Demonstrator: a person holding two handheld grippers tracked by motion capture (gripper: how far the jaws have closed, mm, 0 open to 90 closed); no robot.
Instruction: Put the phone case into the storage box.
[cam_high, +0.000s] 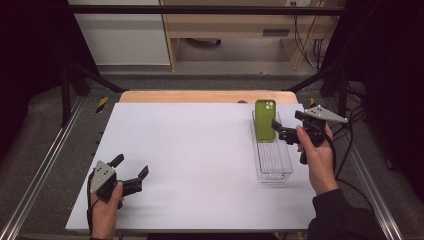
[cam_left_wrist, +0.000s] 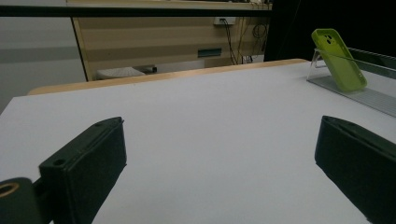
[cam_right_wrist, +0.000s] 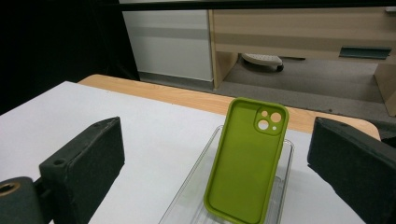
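— Forearms and hands come in low at the near edge, each hand holding a pair of tongs over the white surface (cam_high: 200, 165). That surface is the biggest thing; what sits on it?

— At the far right, a clear tray (cam_high: 272, 160), long and narrow, lying lengthwise away from the person. Inside its far end a green phone case (cam_high: 265, 120) stands tilted back against the end wall, hollow side and camera cut-outs facing the person.

— And the right tongs (cam_high: 280, 132)?

— Spread wide, gripping nothing. In the high view they hover just beside the case at its right edge, pointing left toward it. In the right gripper view the case (cam_right_wrist: 245, 172) stands between the two black jaws, apart from both.

— The left tongs (cam_high: 132, 172)?

— Also released, resting low near the front left of the surface, well apart from the tray; in the left gripper view the case (cam_left_wrist: 340, 60) shows far off.

— So the step is grasping the case. How to do it well?

— I'd judge it needs squaring the jaws to the case's long edges, closing gently since the soft shell may flex, then lifting straight up so the bottom edge clears the tray wall without dragging the tray along.
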